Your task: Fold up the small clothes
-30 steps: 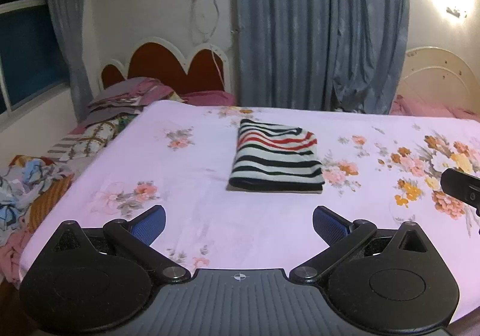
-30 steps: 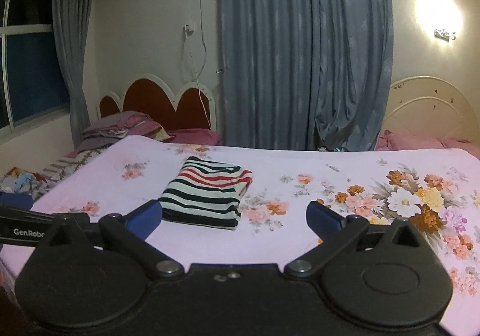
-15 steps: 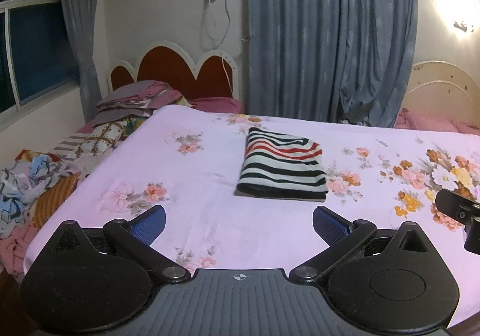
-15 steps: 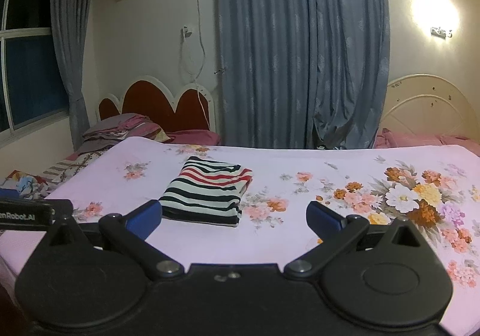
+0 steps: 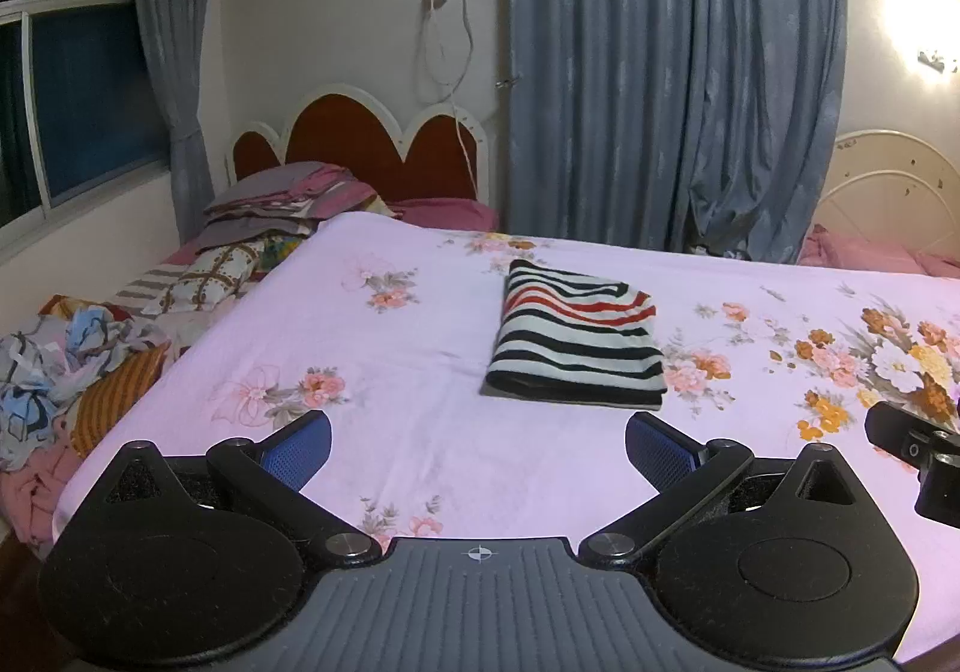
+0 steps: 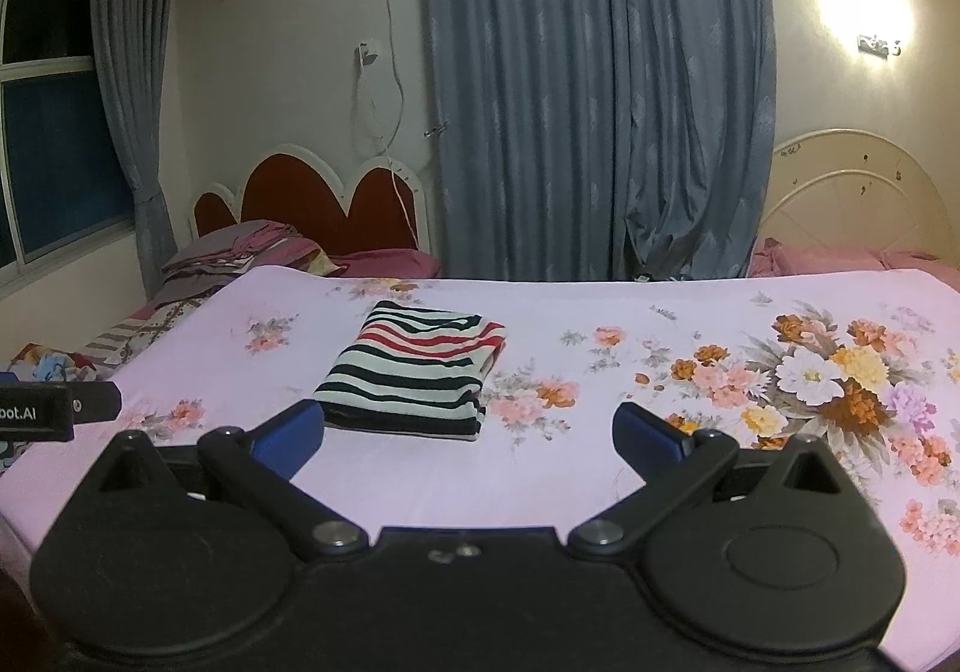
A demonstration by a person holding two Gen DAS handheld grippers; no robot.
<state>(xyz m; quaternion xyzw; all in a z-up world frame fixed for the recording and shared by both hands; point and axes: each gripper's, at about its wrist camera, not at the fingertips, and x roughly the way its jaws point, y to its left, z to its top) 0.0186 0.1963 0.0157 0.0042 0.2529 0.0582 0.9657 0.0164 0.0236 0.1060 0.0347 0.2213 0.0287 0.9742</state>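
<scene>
A folded garment with black, white and red stripes (image 5: 579, 348) lies flat on the pink floral bed sheet (image 5: 390, 372); it also shows in the right wrist view (image 6: 420, 369). My left gripper (image 5: 477, 447) is open and empty, held back from the garment above the sheet's near part. My right gripper (image 6: 468, 435) is open and empty, just short of the garment's near edge. Part of the right gripper's body (image 5: 918, 447) shows at the right edge of the left wrist view, and the left gripper's body (image 6: 48, 408) at the left edge of the right wrist view.
A pile of loose clothes (image 5: 72, 366) lies left of the bed, with folded bedding (image 5: 282, 204) before a red headboard (image 5: 360, 144). Blue curtains (image 5: 672, 72) hang behind. A white headboard (image 6: 858, 204) stands at the far right.
Both grippers have drawn back and risen a little, so the striped garment sits slightly farther and lower in both views. The garment has not moved and both grippers stay open.
</scene>
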